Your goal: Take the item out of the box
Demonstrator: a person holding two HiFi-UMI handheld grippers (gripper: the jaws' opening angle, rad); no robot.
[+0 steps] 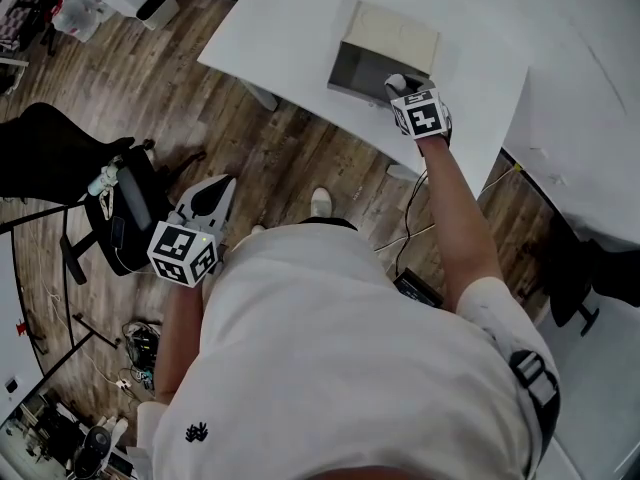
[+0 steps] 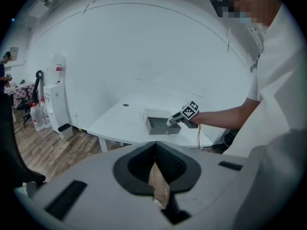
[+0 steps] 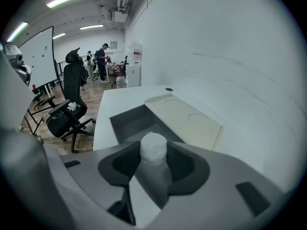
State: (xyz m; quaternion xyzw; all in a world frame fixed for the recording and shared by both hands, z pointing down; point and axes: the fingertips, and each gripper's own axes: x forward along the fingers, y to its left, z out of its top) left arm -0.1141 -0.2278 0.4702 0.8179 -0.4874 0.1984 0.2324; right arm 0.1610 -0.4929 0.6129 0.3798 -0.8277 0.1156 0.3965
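Observation:
An open box (image 1: 352, 72) with a grey inside and a beige lid (image 1: 395, 30) lies on the white table (image 1: 290, 28). My right gripper (image 1: 398, 84) reaches over its front part and is shut on a small white, round item (image 3: 153, 147), which sits between the pads just above the box's grey tray (image 3: 132, 122). The left gripper view shows the same box (image 2: 160, 125) and the right gripper (image 2: 172, 120) from afar. My left gripper (image 1: 214, 198) hangs low beside my hip over the wooden floor, jaws together and nothing in them.
A black office chair (image 1: 130, 203) stands on the floor to my left, with cables (image 1: 140, 353) behind it. A second white table (image 1: 590, 118) is at the right. A water dispenser (image 2: 55, 99) and people stand far off.

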